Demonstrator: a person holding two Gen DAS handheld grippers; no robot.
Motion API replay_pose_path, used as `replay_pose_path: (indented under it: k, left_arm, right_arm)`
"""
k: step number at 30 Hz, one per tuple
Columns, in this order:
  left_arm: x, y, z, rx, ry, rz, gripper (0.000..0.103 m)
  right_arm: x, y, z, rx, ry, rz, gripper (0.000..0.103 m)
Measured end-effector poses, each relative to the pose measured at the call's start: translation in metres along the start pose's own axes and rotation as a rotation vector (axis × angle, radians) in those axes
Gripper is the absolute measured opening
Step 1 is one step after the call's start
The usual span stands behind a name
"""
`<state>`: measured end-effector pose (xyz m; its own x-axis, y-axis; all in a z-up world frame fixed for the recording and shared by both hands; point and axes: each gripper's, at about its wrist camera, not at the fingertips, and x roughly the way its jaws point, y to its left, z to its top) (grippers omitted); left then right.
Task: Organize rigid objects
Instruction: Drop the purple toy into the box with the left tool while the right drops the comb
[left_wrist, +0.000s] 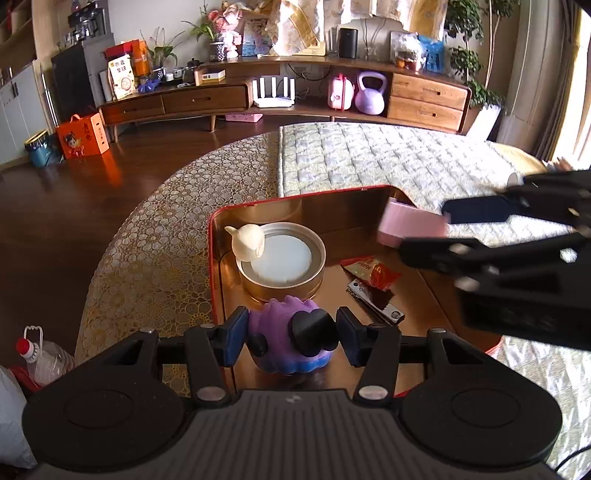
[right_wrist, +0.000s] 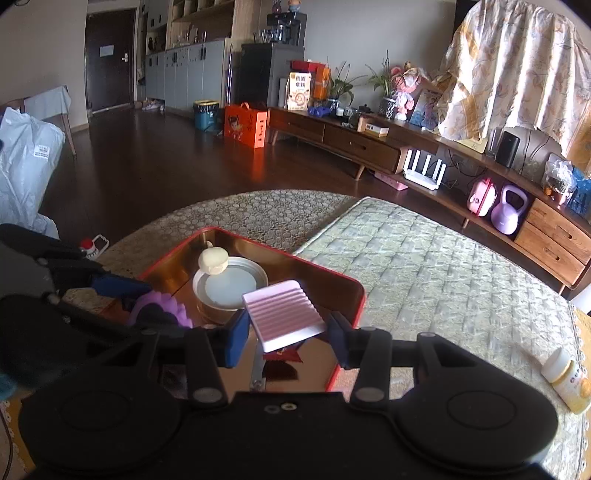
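In the left wrist view, a water bottle (left_wrist: 38, 356) with a red cap stands at the lower left edge, on the floor beside a table covered in a pebble-patterned cloth (left_wrist: 147, 266). On the table sits a shallow red tray (left_wrist: 211, 258) with a shiny gold inside. In its upper left part lies a round gold tin (left_wrist: 282, 262) with a pale flat lid, and a smooth cream figurine (left_wrist: 246, 242) leans on the rim, its pointed tip aimed to the upper left. At lower centre the left gripper (left_wrist: 291, 334) has its blue pads around a rounded purple toy (left_wrist: 284, 332) with dark knobs; the left pad touches it, while a small gap shows at the right pad, and the toy rests on the tray floor. Right of it lie a metal nail clipper (left_wrist: 376, 302), its long axis running from upper left to lower right, and a crumpled red wrapper (left_wrist: 371, 269). At the right edge the right gripper (left_wrist: 424, 229) clamps a flat pink ridged block (left_wrist: 410, 223) above the tray.

In the right wrist view that block (right_wrist: 282, 314) tilts, ridges running side to side. At the lower right, a small white and yellow bottle (right_wrist: 567, 376) lies on a quilted mat (right_wrist: 443, 266).
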<state>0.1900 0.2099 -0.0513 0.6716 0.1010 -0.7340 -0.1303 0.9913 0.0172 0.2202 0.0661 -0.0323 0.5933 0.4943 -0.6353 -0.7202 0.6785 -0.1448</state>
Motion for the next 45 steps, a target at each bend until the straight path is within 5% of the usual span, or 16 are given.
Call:
replay_pose_path:
  k: [17,29,34,45]
  left_arm:
    - [0.020,-0.007,0.004,0.062,0.011,0.041,0.051]
    - [0.023,-0.004,0.009,0.045,0.026,0.041,0.052]
    - [0.019,-0.006,0.008,0.057,0.007,0.064,0.064]
    - [-0.005,-0.011,0.008,0.058,-0.029,0.065,0.065]
  right_arm:
    - [0.063,0.005,0.006,-0.073,0.153,-0.019,0.046]
    - [0.040,-0.009,0.002,0.033,0.101,0.022,0.056]
    - [0.026,-0.011,0.003,0.048,0.080,0.035,0.056]
    - [-0.009,-0.014,0.001,0.109,0.050,0.057,0.060]
